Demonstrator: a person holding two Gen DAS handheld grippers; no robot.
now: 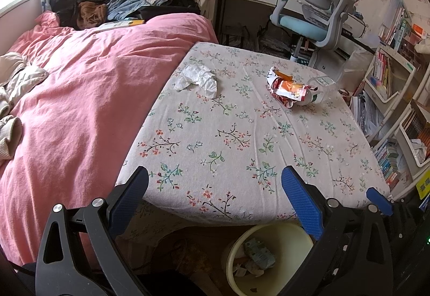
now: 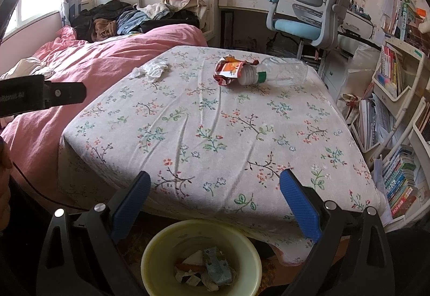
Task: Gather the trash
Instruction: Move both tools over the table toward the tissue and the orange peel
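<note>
Both blue-padded tools, left (image 1: 215,196) and right (image 2: 215,199), hover spread and empty above the pale yellow round bin (image 2: 161,242). Far ahead of them on the floral-sheeted mattress (image 2: 215,134) lie crumpled white tissue (image 2: 150,68), a red-orange wrapper (image 2: 228,70) and a clear plastic bottle (image 2: 285,71).

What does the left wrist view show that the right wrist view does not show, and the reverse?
Only the left wrist view shows a blue finger of the right hand-held gripper at its right edge. Only the right wrist view shows the black body of the left hand-held gripper at its left edge, and the clear bottle in full. Both show the crumpled tissue, the red-orange wrapper, the flowered cover and the yellow bin with trash inside.
</note>
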